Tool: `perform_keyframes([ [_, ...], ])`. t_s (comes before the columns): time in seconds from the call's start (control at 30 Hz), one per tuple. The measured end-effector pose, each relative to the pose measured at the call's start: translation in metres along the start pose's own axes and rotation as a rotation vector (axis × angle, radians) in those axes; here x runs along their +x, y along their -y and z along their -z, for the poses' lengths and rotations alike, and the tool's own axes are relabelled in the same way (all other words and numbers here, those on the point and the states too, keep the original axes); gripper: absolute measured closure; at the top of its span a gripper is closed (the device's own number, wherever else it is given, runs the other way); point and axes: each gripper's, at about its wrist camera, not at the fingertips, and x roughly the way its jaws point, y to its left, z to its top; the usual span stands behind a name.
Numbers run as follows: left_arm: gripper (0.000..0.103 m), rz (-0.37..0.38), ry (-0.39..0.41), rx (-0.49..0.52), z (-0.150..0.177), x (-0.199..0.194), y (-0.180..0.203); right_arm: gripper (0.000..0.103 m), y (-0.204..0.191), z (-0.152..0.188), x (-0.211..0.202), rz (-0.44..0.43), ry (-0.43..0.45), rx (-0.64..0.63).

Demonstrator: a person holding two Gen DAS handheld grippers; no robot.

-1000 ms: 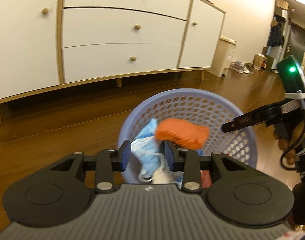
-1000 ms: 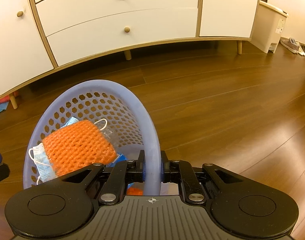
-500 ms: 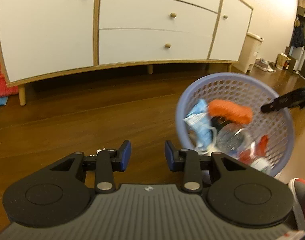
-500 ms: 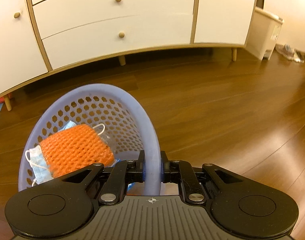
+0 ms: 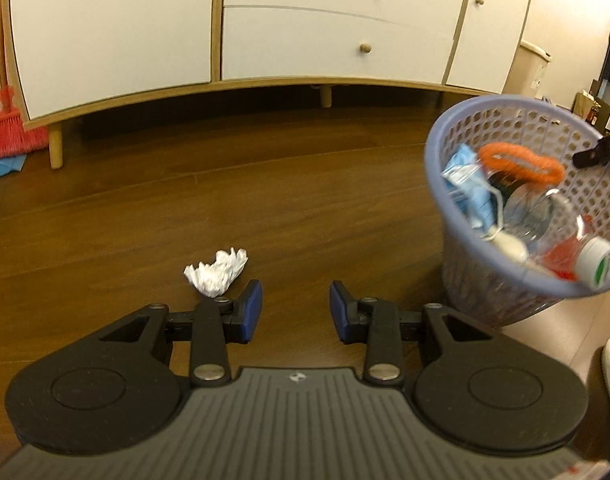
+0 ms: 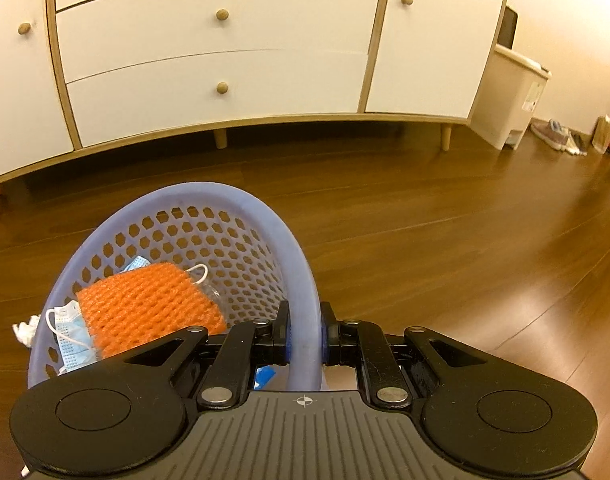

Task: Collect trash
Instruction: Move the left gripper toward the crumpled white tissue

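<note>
While right tongs (image 6: 305, 336) pinch the lavender basket (image 6: 233, 196) rim, left tongs (image 5: 295, 312) wide beside crumpled white tissue (image 5: 217, 272).

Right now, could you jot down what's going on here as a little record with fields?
Setting: wooden floor in front of a white sideboard
Left tool: open, empty, low over the floor
Right tool: shut on the rim of the purple basket
Basket contents: orange net, blue face mask, clear plastic bottle
Trash on the floor: crumpled white tissue, just ahead of the left tool's left finger
Nearby: red broom by the sideboard
</note>
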Motion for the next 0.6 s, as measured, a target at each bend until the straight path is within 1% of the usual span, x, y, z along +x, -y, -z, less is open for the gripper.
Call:
perform_keyframes([
  [0.13, 0.072, -0.018, -0.01, 0.007, 0.007, 0.014, -0.008, 0.094, -0.004, -0.001, -0.003, 0.024, 0.011, 0.006],
  [0.37, 0.072, -0.056, -0.041, 0.007, 0.018, 0.044, -0.021, 0.094, -0.014, 0.002, -0.012, 0.028, 0.025, -0.005],
  [0.6, 0.072, -0.085, -0.036, 0.044, 0.02, 0.069, -0.028, 0.094, -0.012, 0.001, -0.012, 0.054, 0.039, -0.003],
])
